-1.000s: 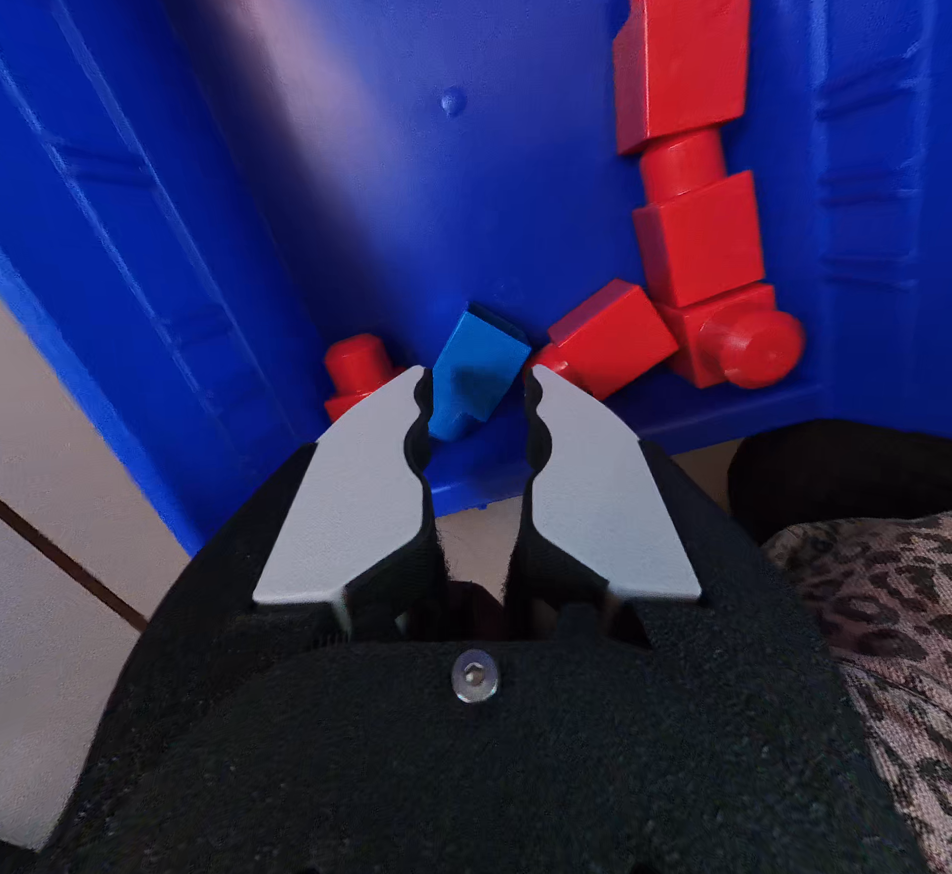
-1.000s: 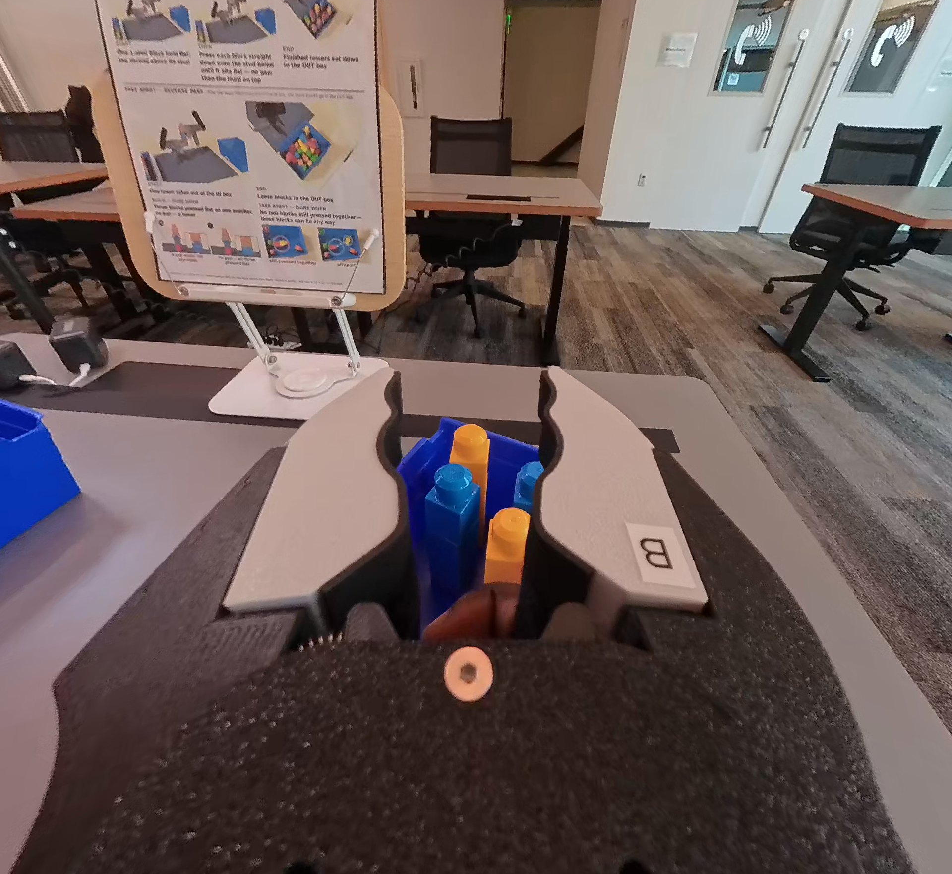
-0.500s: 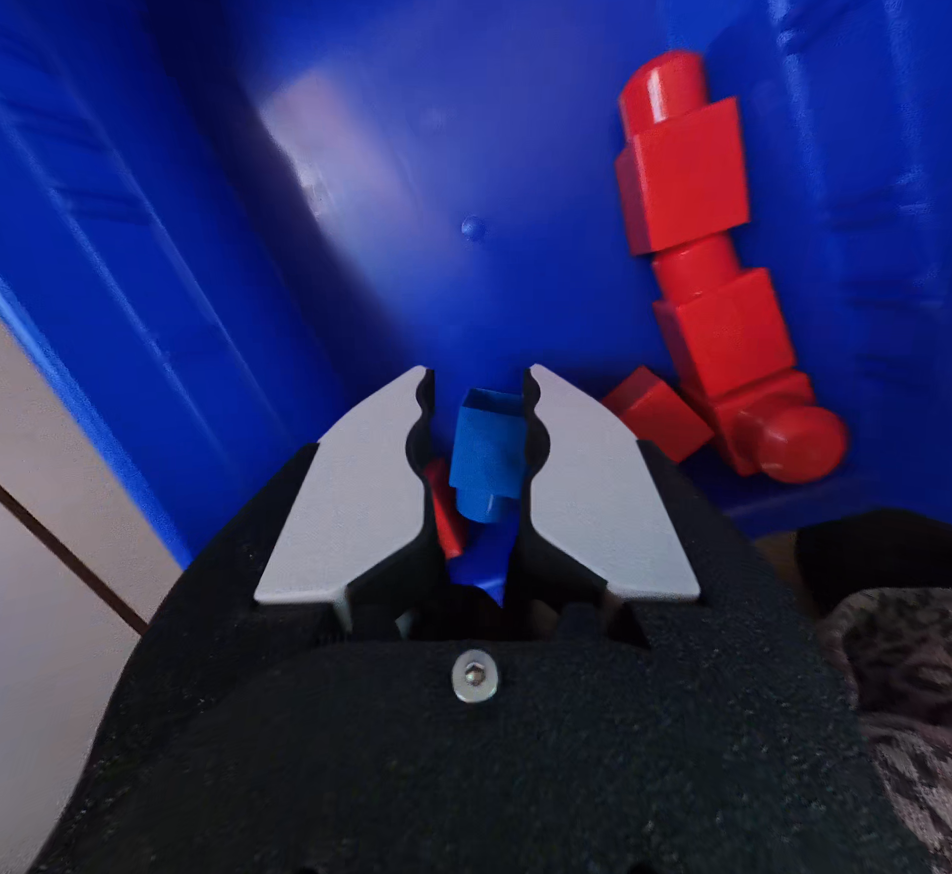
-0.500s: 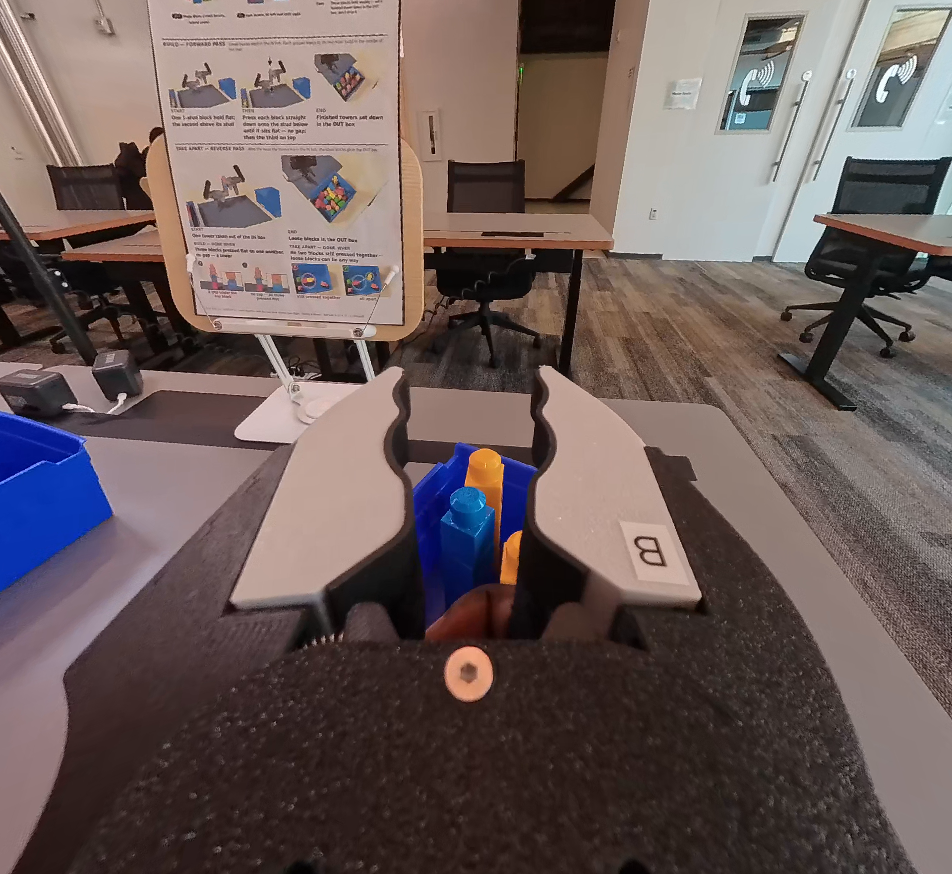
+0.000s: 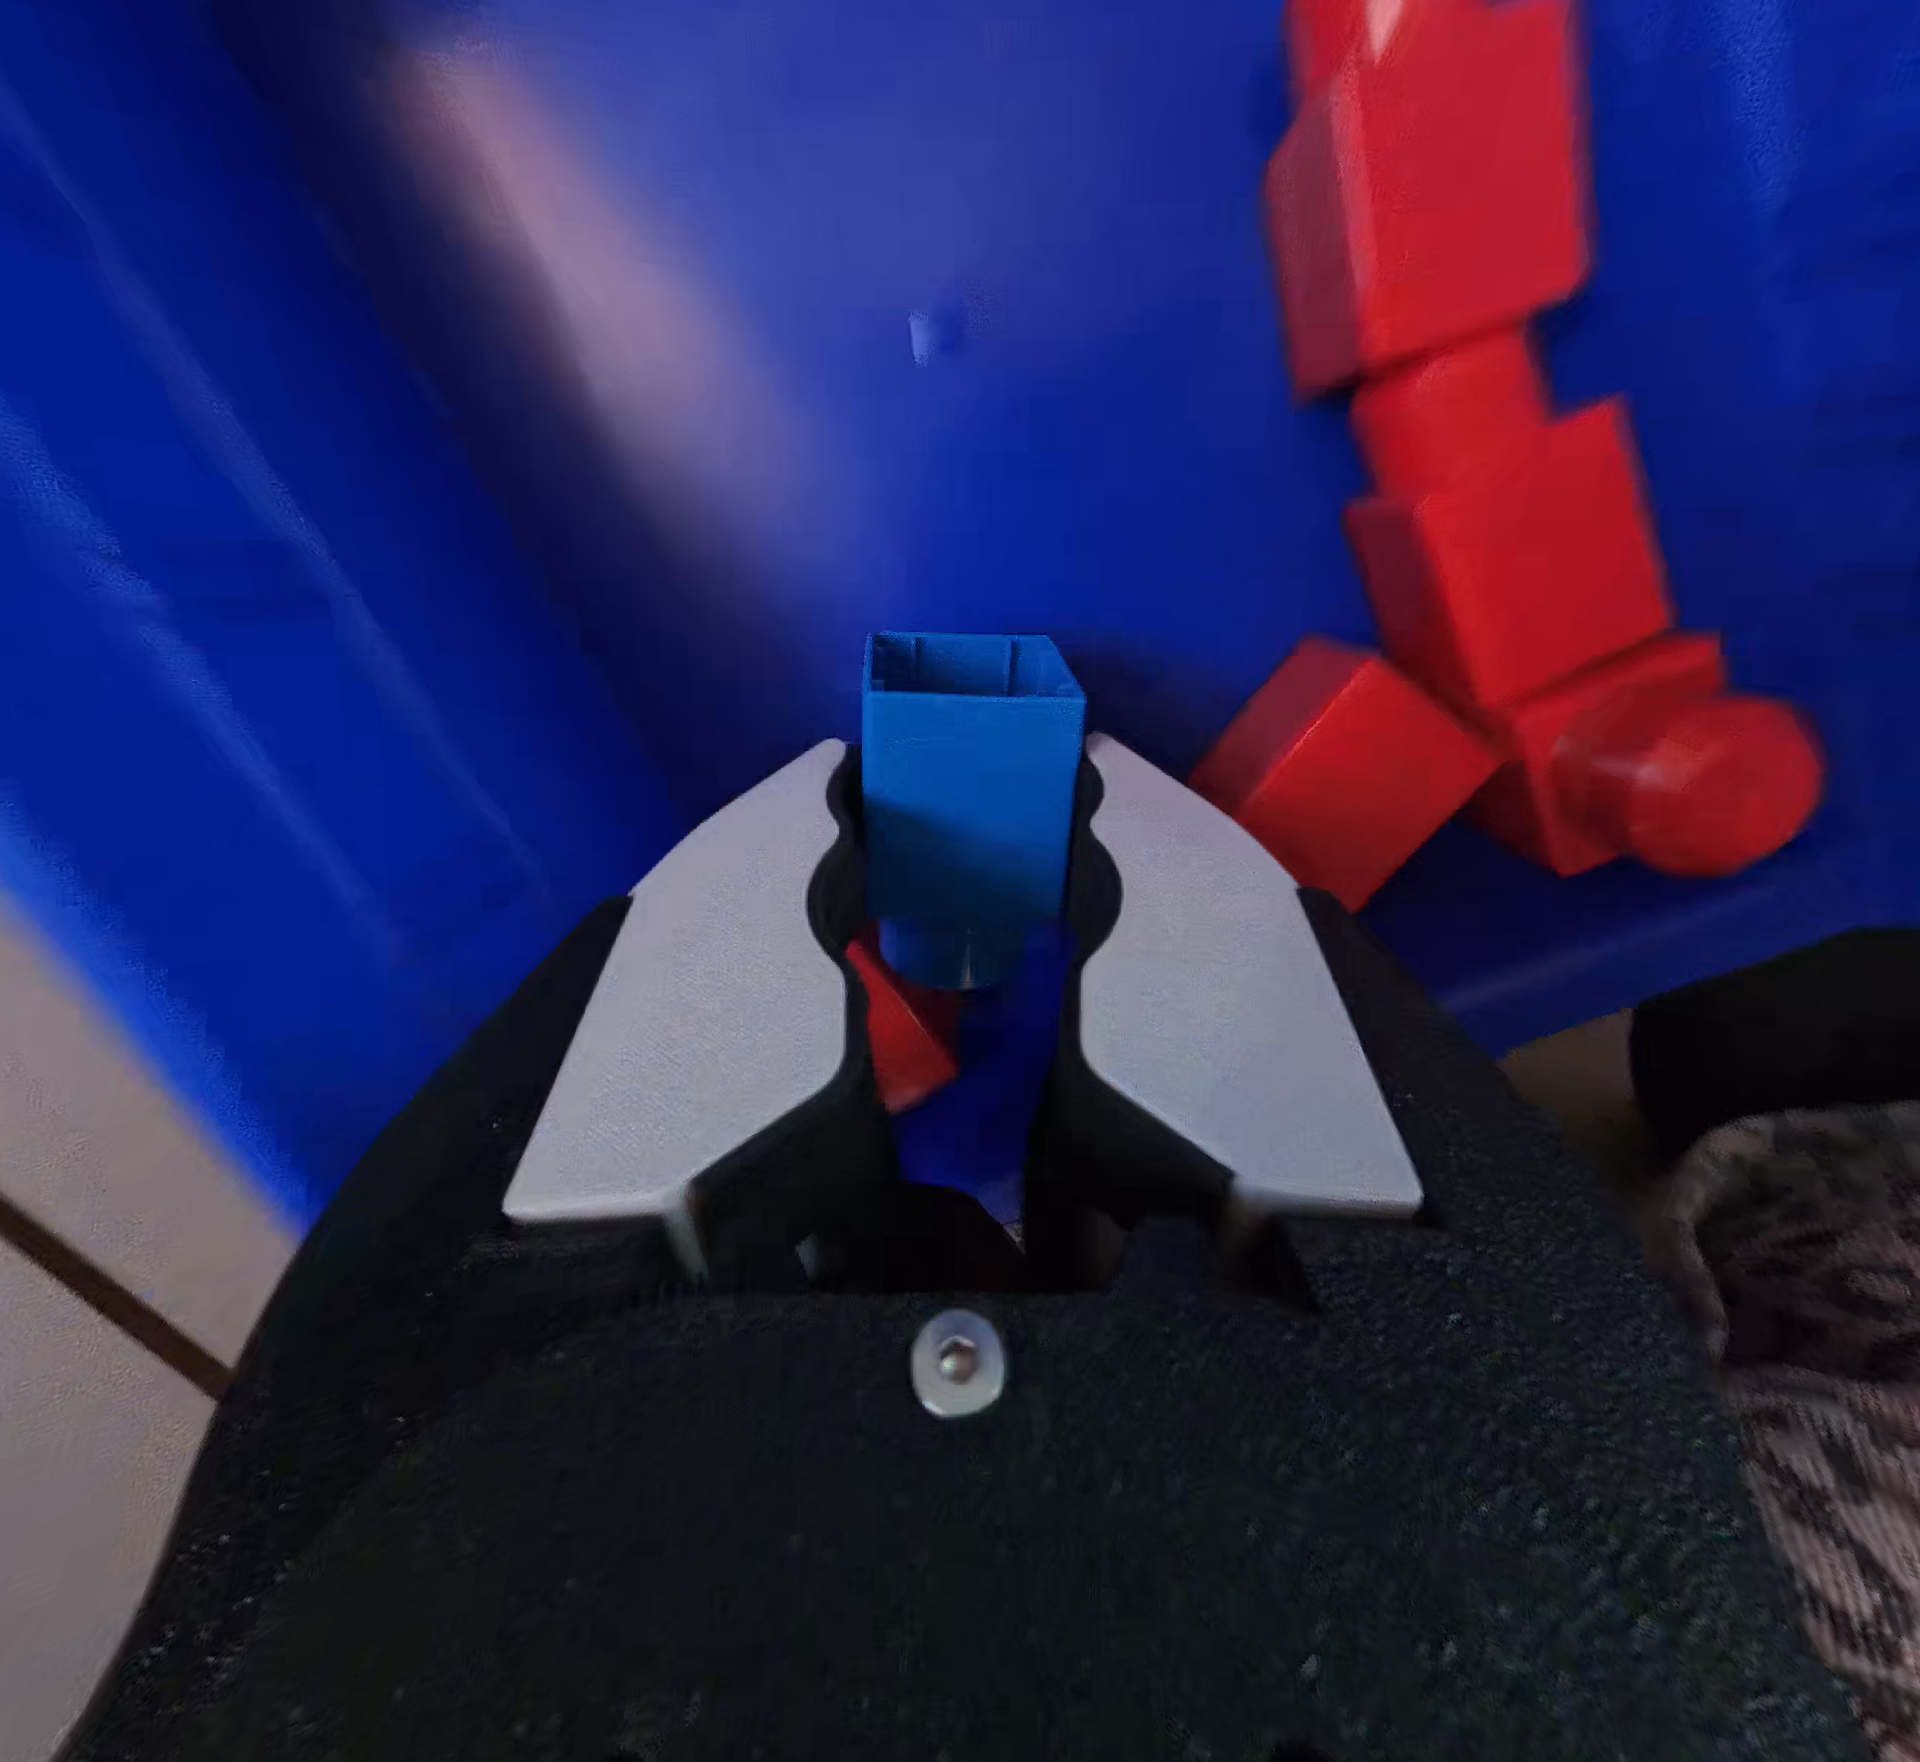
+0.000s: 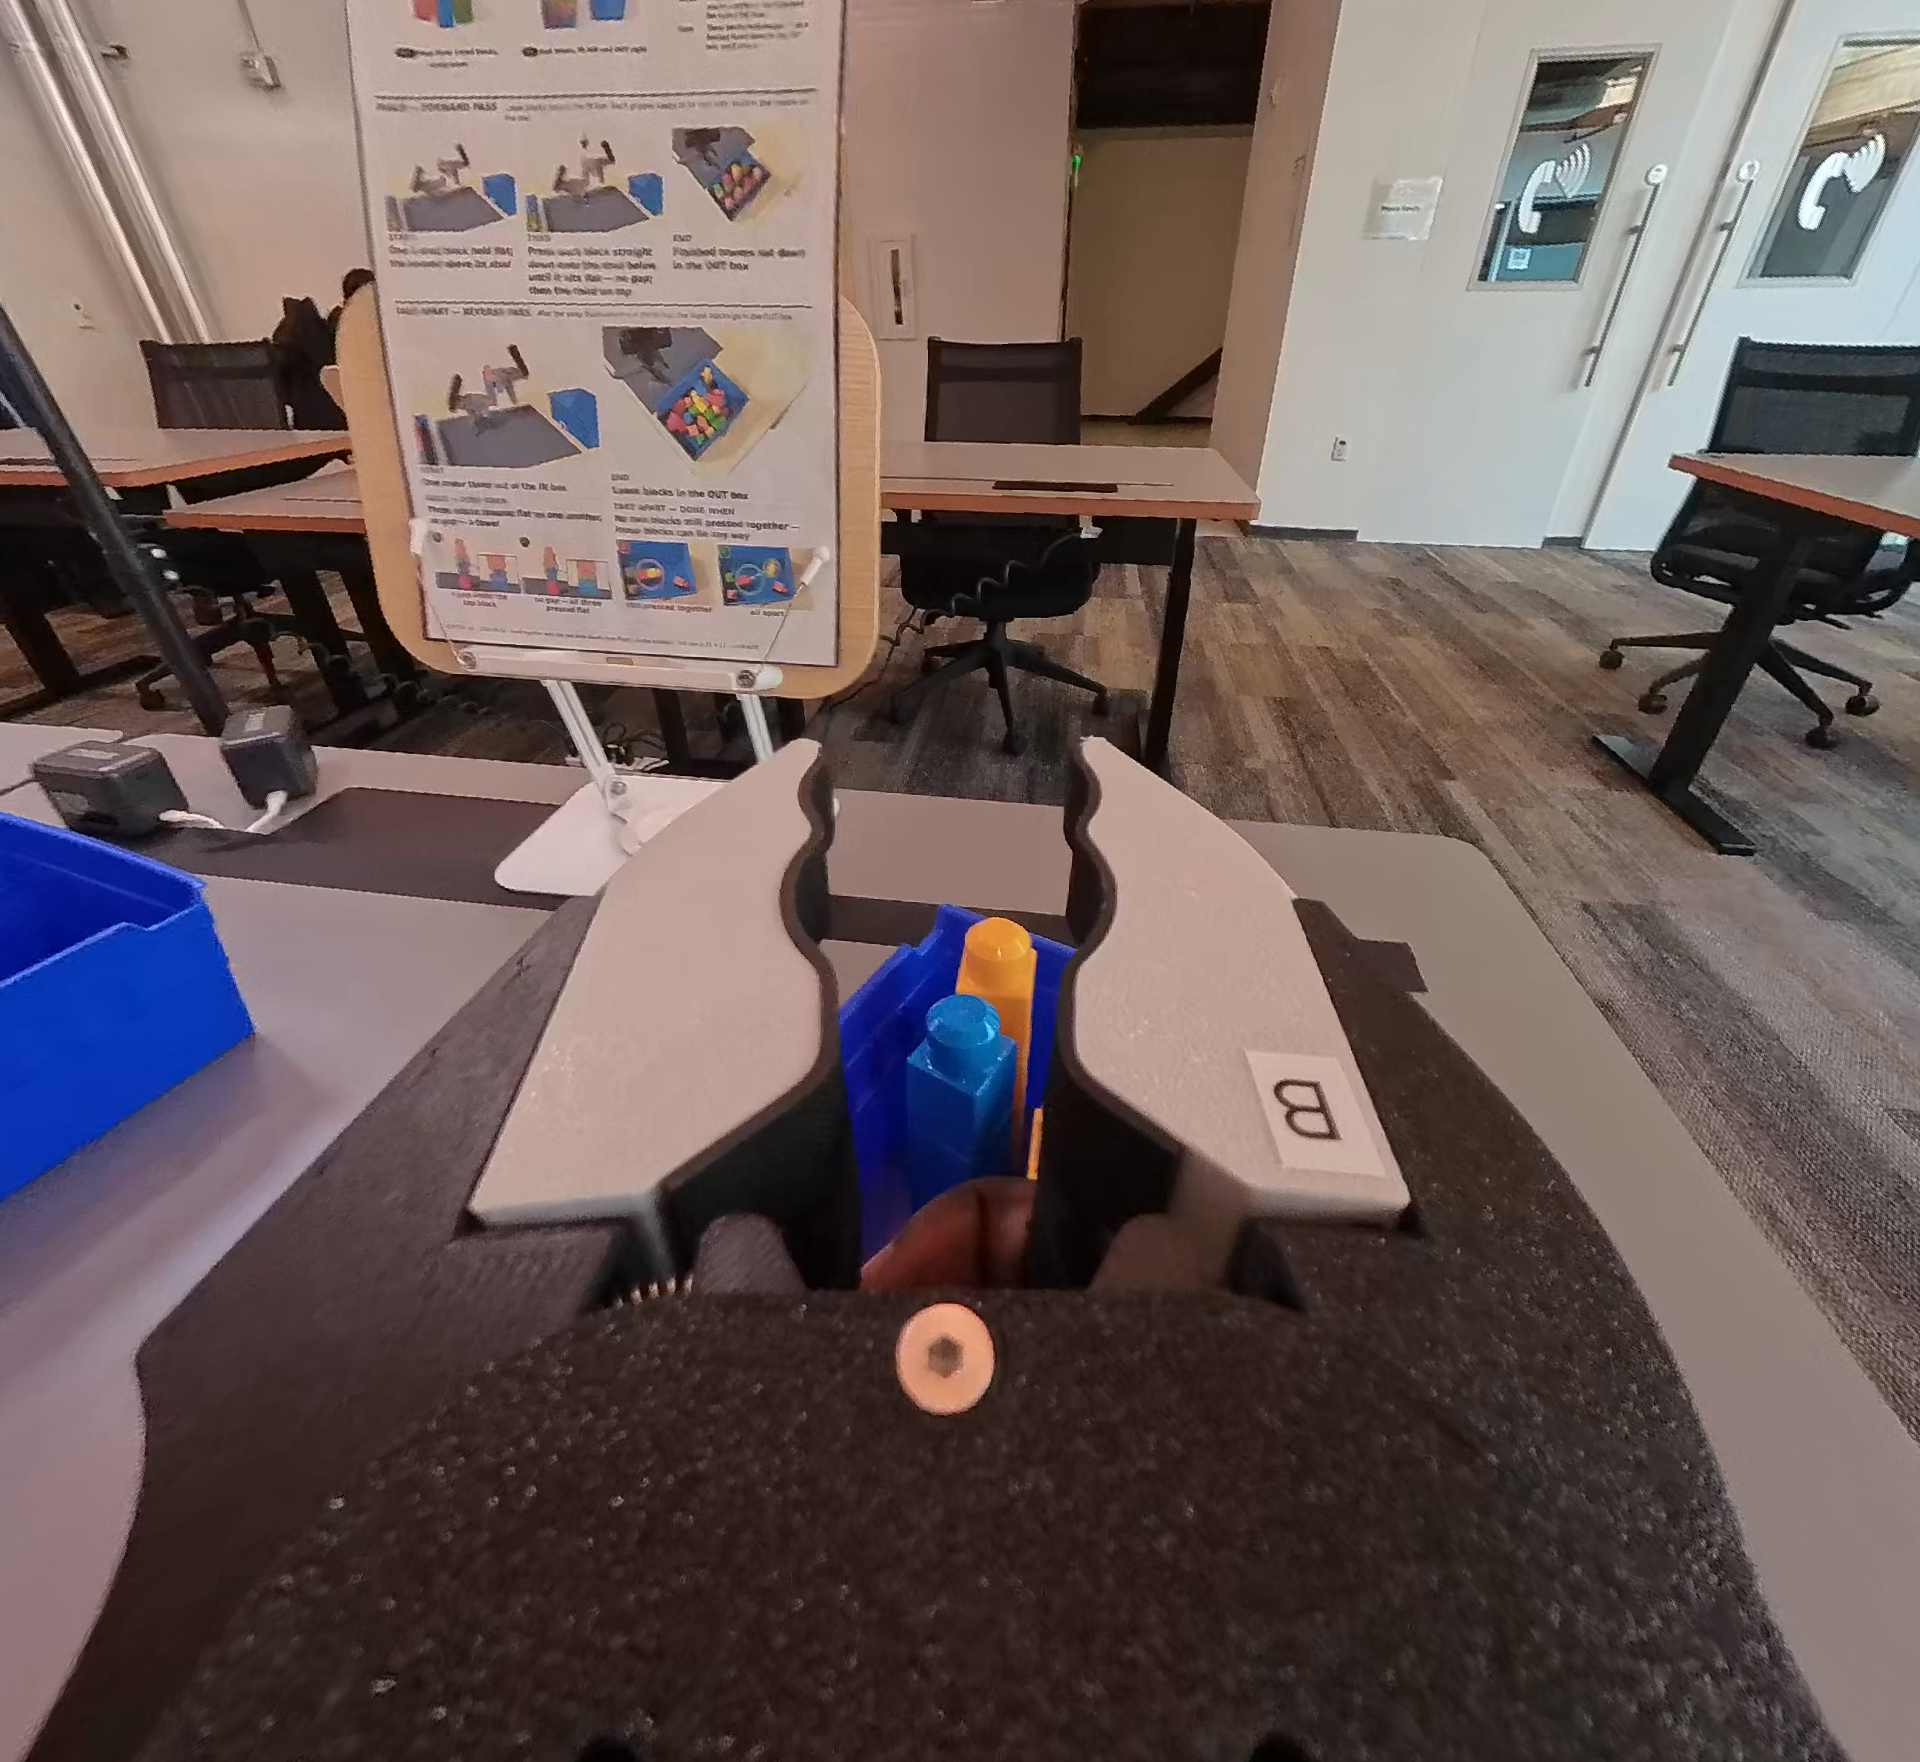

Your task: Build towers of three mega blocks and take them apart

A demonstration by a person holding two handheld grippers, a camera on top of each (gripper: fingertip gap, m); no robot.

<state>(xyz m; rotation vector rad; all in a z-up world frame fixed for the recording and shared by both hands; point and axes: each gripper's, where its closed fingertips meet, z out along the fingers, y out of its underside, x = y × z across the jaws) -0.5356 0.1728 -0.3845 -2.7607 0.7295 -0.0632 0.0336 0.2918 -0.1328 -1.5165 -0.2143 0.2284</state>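
In the left wrist view my left gripper (image 5: 966,767) is shut on a blue block (image 5: 968,777), whose hollow underside faces away and whose stud points back toward the camera. It is inside a blue bin (image 5: 520,362). A red tower of blocks (image 5: 1455,424) lies at the right of the bin, with a loose red block (image 5: 1340,777) beside it. Another red block (image 5: 904,1037) shows between the fingers. In the right wrist view my right gripper (image 6: 945,798) is open and empty above a second blue bin (image 6: 883,1016) that holds a blue tower (image 6: 961,1078) and an orange tower (image 6: 1000,974).
In the right wrist view a blue bin (image 6: 94,995) stands at the left on the grey table (image 6: 353,974). An instruction sheet on a stand (image 6: 613,278) is behind, with two chargers (image 6: 114,787) at the far left. A patterned sleeve (image 5: 1808,1297) shows in the left wrist view. Across from one pair of fingers to the other is roughly 65 centimeters.
My left gripper closed on the blue block and lifted it, turning its hollow end away. My right gripper rose and tilted up, still open, over the bin of towers.
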